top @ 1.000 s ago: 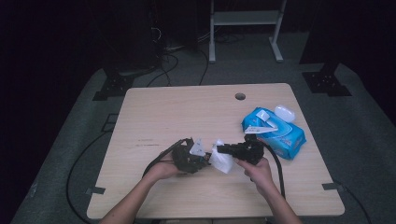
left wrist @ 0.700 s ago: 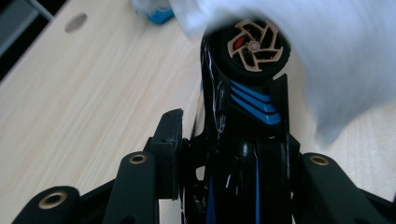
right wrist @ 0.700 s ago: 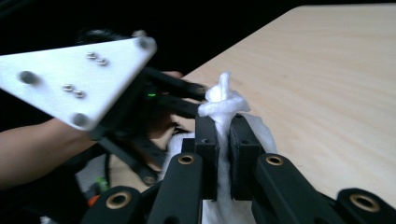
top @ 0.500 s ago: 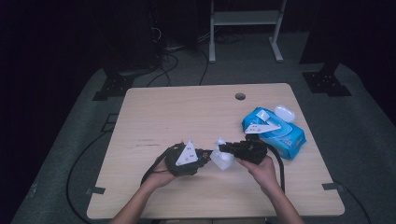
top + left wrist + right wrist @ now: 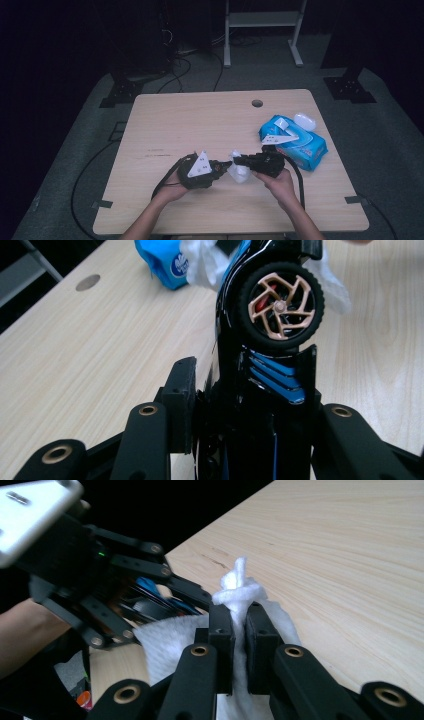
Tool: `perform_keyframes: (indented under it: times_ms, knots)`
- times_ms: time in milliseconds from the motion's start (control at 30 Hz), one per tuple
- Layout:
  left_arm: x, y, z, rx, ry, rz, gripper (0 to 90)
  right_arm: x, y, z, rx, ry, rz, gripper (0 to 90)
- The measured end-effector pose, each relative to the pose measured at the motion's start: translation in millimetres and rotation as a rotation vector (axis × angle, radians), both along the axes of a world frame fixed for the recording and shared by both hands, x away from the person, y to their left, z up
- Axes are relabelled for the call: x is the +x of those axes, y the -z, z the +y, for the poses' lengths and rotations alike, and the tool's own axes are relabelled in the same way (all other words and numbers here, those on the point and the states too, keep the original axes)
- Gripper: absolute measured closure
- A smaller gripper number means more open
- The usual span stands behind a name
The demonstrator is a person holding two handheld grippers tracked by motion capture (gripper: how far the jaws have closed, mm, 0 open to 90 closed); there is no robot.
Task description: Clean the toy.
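High view: both grippers meet in the lower middle of the frame, over the front part of the wooden table [image 5: 165, 125]. The left gripper [image 5: 220, 166] has a black toy car [image 5: 212, 170] clamped, and the right gripper [image 5: 239, 161] brings a white wipe [image 5: 239, 172] up against it. The blue wipes pack [image 5: 294, 142] sits at middle right, well apart from the work.

Left gripper view: the jaws are partly closed, pressing both sides of the toy car [image 5: 265, 390]. The car's long axis runs up the frame, straight out along the jaws, with a gold-spoked wheel [image 5: 280, 305] facing the camera (so it's lying on its side in the grip). I can't tell which end points away.

Right gripper view: the right gripper [image 5: 239, 625] is squeezed nearly shut on a bunched fold of the wipe [image 5: 237, 592], a twist of it poking out above the pads. The left gripper [image 5: 195, 597] with the car is at centre left, just beside the wipe.

What could go wrong, I reckon: the car is gripped at one end only, so a firm rub on the far end could lever it loose. And the pinch on the wipe is small, so it could drag out if it snags on the wheel.
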State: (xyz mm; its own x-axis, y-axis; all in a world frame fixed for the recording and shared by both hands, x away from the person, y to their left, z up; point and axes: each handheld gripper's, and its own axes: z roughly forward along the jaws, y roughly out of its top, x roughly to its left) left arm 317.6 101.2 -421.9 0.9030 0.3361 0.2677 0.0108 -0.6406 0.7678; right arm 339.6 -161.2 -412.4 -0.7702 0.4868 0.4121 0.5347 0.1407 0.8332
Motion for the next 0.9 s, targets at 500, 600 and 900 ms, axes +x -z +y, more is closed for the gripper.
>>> perform_keyframes:
  times_ms: [500, 600, 900]
  knots:
    - [2.1, 1.3, 0.4, -0.028, -0.006, 0.025, 57.0, 0.0, -3.8, -1.6, 0.06, -0.007, -0.007, 83.6]
    - [3.3, 2.8, 0.0, -0.029, -0.004, 0.033, 57.0, 1.3, -0.2, -3.6, 0.038, 0.004, -0.002, 83.6]
    - [3.1, 1.6, -1.3, -0.044, -0.001, 0.051, 57.1, -5.7, -12.7, 5.9, 0.039, -0.032, -0.05, 83.6]
